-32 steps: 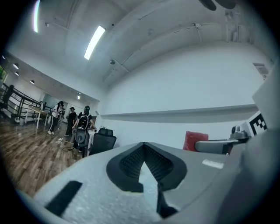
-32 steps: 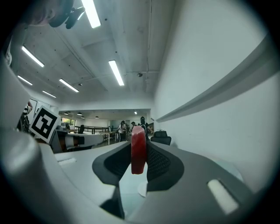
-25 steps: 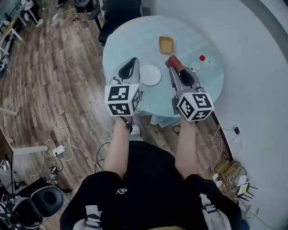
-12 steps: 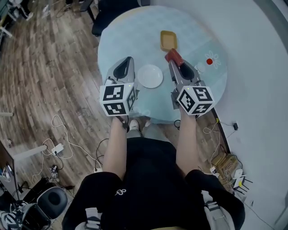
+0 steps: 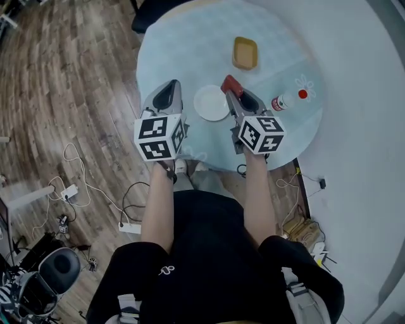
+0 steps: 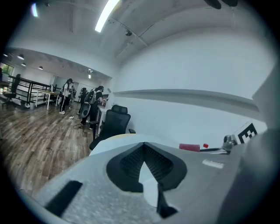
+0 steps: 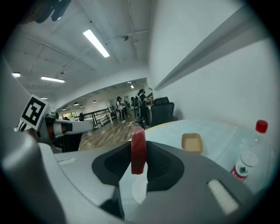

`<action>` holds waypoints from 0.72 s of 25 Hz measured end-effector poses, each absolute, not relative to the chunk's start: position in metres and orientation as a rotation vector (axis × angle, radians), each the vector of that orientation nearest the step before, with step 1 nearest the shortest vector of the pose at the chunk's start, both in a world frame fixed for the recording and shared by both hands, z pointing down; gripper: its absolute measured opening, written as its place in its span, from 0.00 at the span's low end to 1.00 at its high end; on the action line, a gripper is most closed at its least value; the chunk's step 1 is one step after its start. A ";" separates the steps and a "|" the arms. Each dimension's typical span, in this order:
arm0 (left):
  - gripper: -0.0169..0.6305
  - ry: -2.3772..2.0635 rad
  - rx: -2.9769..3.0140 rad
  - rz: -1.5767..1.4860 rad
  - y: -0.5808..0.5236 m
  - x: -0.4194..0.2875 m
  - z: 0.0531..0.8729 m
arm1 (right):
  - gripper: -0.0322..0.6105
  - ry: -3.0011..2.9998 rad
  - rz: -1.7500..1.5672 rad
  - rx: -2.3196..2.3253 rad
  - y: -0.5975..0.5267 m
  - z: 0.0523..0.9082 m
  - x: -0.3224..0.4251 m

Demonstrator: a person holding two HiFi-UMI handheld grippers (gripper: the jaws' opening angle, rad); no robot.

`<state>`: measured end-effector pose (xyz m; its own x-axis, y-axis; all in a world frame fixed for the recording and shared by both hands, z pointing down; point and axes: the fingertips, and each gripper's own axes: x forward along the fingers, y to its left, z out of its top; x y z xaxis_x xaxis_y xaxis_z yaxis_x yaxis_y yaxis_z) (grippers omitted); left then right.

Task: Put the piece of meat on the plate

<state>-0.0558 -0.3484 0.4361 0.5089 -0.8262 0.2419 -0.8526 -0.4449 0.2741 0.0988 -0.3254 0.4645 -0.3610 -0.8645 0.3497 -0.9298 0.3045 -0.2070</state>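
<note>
A red piece of meat [image 5: 228, 83] is clamped upright between the jaws of my right gripper [image 5: 230, 88], just off the right rim of the white plate [image 5: 211, 103]. In the right gripper view the meat [image 7: 138, 150] stands on edge in the right gripper [image 7: 139, 154], and part of the plate [image 7: 138, 192] shows below it. My left gripper [image 5: 169, 88] hovers left of the plate, and in its own view the left gripper [image 6: 142, 146] has its jaws meeting at the tip with nothing in them. The meat [image 6: 189, 147] also shows there, off to the right.
The round table [image 5: 190, 50] has a pale blue cloth. A yellow tray [image 5: 245, 52] lies beyond the plate and a red-capped bottle [image 5: 288, 100] lies at the right. A black chair [image 5: 152, 12] stands at the far side. Cables trail over the wooden floor [image 5: 76, 95].
Both grippers have sunk toward the table. The right one has carried the meat leftward, closer to the plate's rim. The left stays shut and empty.
</note>
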 end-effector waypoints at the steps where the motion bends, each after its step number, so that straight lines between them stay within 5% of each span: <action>1: 0.02 -1.402 2.380 0.116 -0.350 -0.057 0.443 | 0.21 -2.378 0.612 1.647 -0.327 0.479 0.098; 18: 0.02 -1.434 2.248 0.162 -0.379 -0.069 0.484 | 0.21 -2.065 1.242 1.194 -0.366 0.671 0.075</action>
<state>-0.0694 -0.3795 0.4843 0.4482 -0.8269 0.3397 -0.8818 -0.3466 0.3198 0.0747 -0.3661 0.6706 -0.5250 -0.4462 0.7248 -0.8494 0.2204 -0.4795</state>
